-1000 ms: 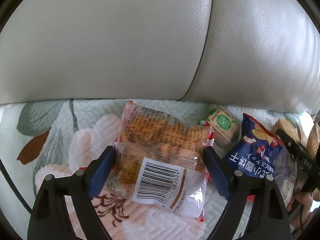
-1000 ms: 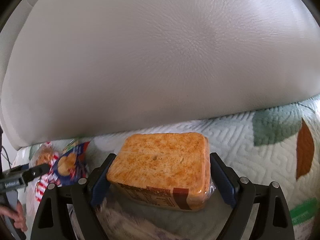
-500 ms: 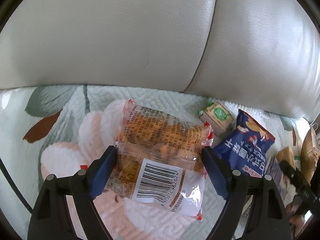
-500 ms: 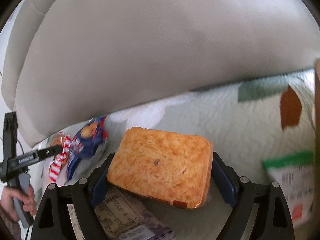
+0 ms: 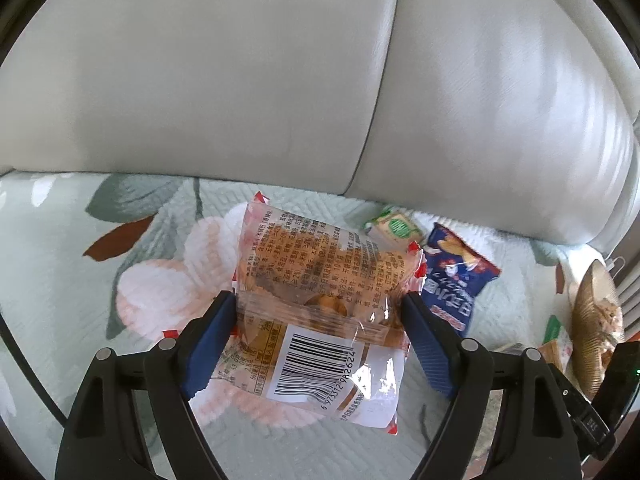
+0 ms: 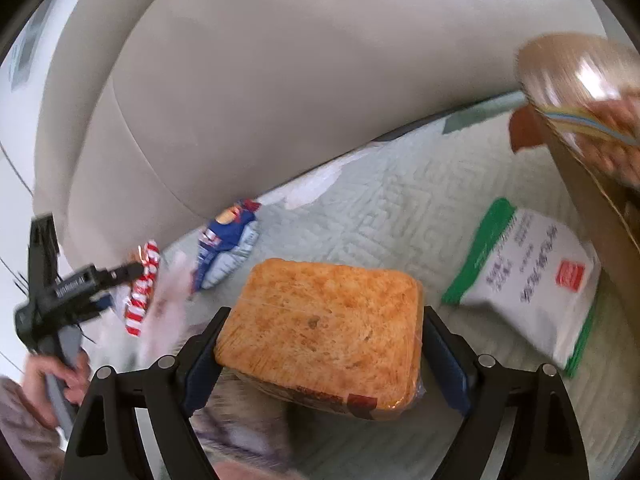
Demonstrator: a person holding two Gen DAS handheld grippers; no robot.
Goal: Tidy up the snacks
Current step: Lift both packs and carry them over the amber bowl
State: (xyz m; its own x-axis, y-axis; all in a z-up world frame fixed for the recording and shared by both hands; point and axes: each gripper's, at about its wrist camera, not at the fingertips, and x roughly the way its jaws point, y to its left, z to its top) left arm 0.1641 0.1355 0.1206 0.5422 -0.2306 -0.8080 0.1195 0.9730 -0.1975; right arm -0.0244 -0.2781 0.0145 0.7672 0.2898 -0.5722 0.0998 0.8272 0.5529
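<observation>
- Left wrist view: the left claw (image 5: 318,322) has just been closing in on a clear snack packet (image 5: 320,300) with orange pieces inside and a barcode label facing the camera. Both blue pads press its crinkled sides, and it hangs off the floral sofa cover (image 5: 80,248) — gripped at mid-body, likely so the loose film does not slip out.
- Same view, off to the right: a blue chip bag (image 5: 456,280) and a small green-labelled pack (image 5: 394,228) lie on the cover near the grey backrest (image 5: 200,80), well apart from the held packet — probably awaiting sorting.
- Right wrist view: the right claw (image 6: 320,350) stands wide yet holds a wrapped toast pack (image 6: 320,320), browned face up, pinched by its two short sides; the broad grip suits the block's width and keeps it level.
- Same view: a white bag with green edges (image 6: 532,284) lies flat on the cover to the right, beside a brown container (image 6: 592,128) whose kind I cannot tell. A hand (image 6: 56,376) holding the other tool shows at the far left.
</observation>
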